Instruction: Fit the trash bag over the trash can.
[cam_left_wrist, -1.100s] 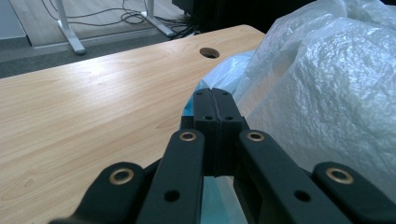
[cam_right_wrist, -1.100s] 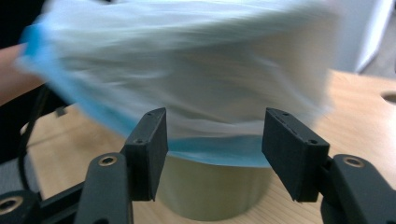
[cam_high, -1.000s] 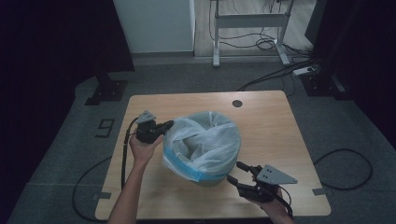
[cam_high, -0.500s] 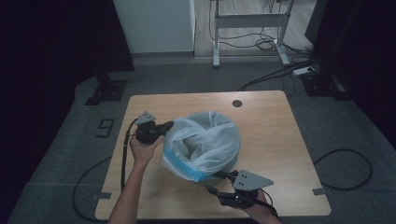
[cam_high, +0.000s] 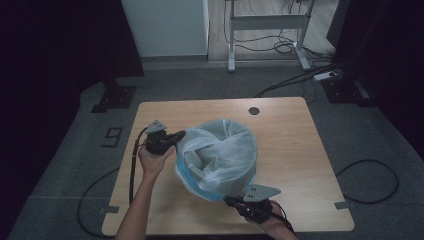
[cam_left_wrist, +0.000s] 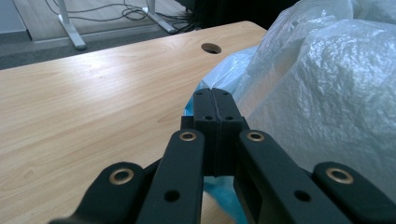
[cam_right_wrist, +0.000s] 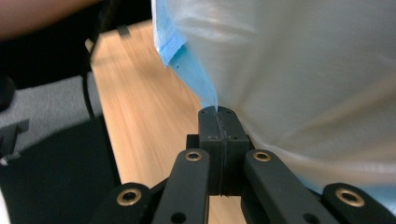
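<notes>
A translucent white plastic bag with a blue rim (cam_high: 217, 157) is sitting on the light wooden table (cam_high: 295, 150), lining a bin whose dark inside is showing through the open mouth. The bag is standing at the table's middle, slightly toward the person's side.

The left gripper (cam_high: 176, 137) is meeting the bag's left edge. In the left gripper view its jaws are standing fully together at the blue rim (cam_left_wrist: 219, 77); whether film is caught between them cannot be told.

The right gripper (cam_high: 231, 201) is lying at the bag's lower near edge, close to the table's front. Its jaws have just been closing and are now standing together, pinching a point of the blue rim (cam_right_wrist: 196, 79) at their tips.

A round cable hole (cam_high: 254, 110) is sitting near the table's far edge.
</notes>
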